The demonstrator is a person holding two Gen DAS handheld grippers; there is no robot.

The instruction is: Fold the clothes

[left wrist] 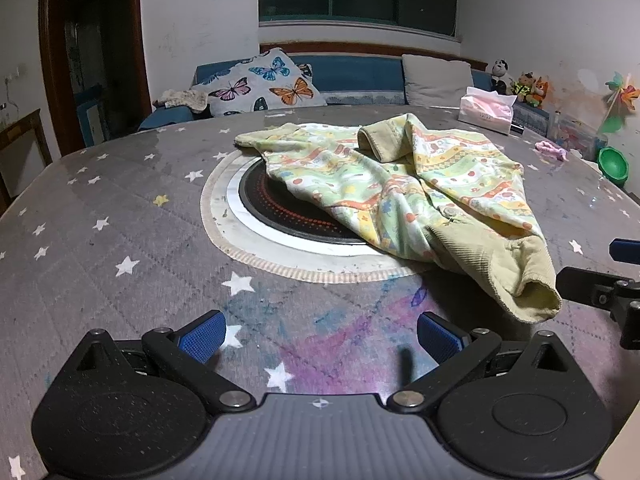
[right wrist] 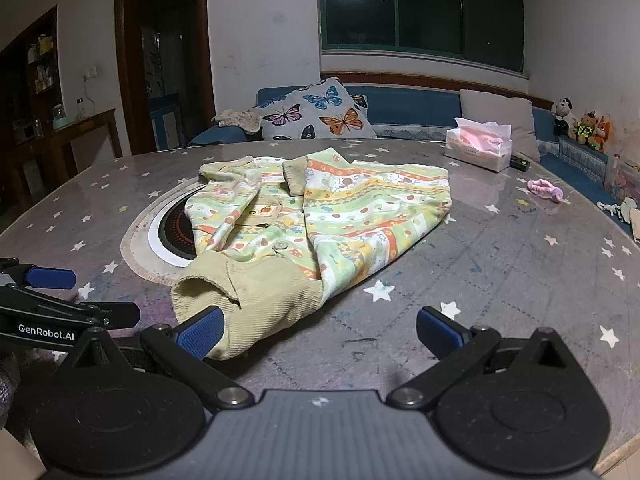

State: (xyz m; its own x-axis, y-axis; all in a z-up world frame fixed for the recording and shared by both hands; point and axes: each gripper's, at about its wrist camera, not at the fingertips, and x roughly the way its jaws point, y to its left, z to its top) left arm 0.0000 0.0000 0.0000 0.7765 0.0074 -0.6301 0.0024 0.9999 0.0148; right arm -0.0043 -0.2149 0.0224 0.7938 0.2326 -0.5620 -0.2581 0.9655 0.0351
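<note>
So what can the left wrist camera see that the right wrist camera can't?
Only the left wrist view shows a green bowl and a pinwheel at the far right. Only the right wrist view shows a wooden shelf and side table at the left. Both show the crumpled patterned garment on the starry table, the tissue pack, the butterfly pillow, and each camera's own claw open.

garment (right wrist: 320,216): 1 | tissue box (right wrist: 478,148): 1 | cushions: 2 | plush toys: 3 | grippers: 2
</note>
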